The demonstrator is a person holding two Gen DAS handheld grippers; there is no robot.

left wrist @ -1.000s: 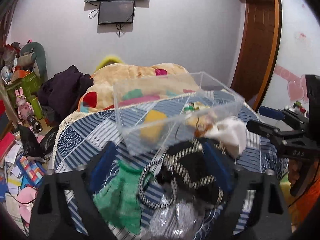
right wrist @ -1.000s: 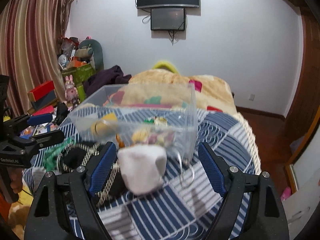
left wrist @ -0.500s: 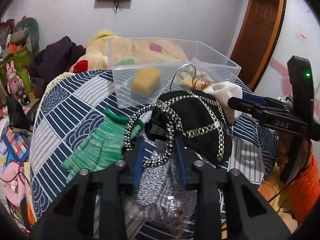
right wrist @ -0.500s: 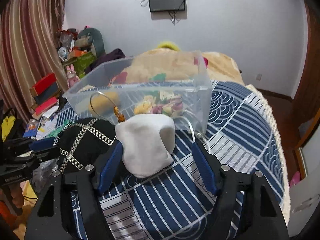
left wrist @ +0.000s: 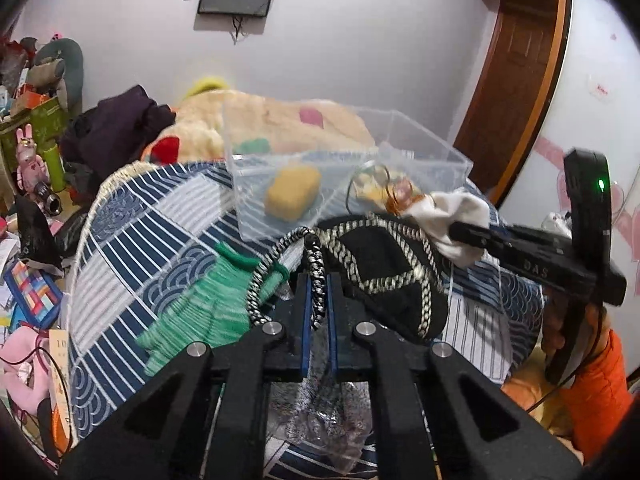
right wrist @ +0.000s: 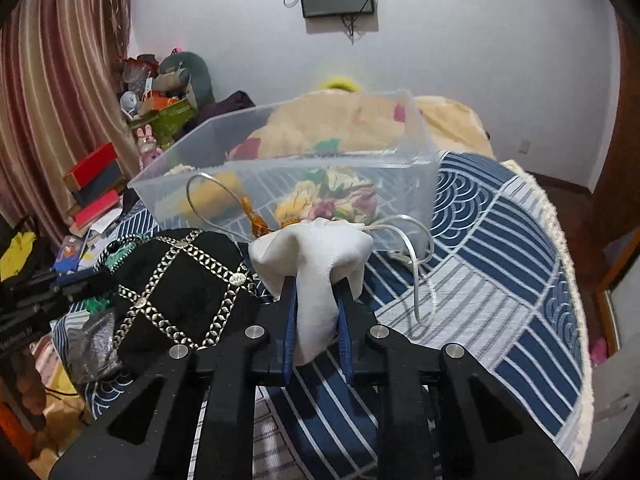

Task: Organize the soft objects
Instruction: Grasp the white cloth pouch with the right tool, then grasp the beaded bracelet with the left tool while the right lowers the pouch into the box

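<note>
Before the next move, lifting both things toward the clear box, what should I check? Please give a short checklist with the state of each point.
1. Left gripper shut on the braided strap of the black bag: ok.
2. Right gripper shut on the white pouch: ok.
3. Pouch cord free of the bag: cannot tell.
4. Clear box open on top: ok.
5. Room inside beside the yellow sponge and floral cloth: ok.
6. Green glove free of the strap: not ok, strap lies on it.

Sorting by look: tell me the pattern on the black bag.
The black bag has a silver chain-like diamond lattice with round studs, clearest in the right wrist view.
</note>
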